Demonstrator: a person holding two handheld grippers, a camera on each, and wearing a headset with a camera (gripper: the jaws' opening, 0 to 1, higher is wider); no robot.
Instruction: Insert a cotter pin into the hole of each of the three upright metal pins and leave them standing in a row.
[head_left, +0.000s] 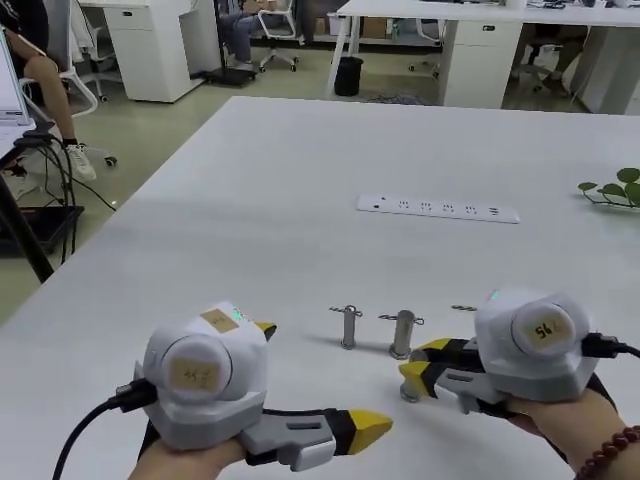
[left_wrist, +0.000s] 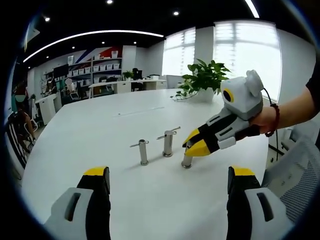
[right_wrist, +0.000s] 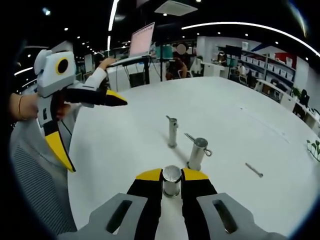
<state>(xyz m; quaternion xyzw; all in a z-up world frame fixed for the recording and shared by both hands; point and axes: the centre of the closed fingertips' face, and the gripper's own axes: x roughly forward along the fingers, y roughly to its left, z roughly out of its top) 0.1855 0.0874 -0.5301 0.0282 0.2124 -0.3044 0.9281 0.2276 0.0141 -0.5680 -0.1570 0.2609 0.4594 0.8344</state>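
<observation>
Metal pins, three in count: all are standing upright, long axes vertical, in a rough row on the white table (head_left: 300, 200), near the person. The left pin (head_left: 348, 328) and the middle pin (head_left: 402, 336) are each carrying a fitted cotter pin (head_left: 346, 311) lying crosswise through the head. The third pin (right_wrist: 172, 182), nearest, is sitting clamped between the jaws of the right gripper (head_left: 418, 362). A loose cotter pin (head_left: 463, 308) is lying flat just right of the row. The left gripper (head_left: 316, 376) is hovering at near left, jaws spread wide, holding nothing. The right gripper's sticker (head_left: 543, 330) appears to read "54"; the left one's writing is blurred. One power strip (head_left: 438, 208) is lying farther off, and one plant (head_left: 615, 190) is showing at far right.
</observation>
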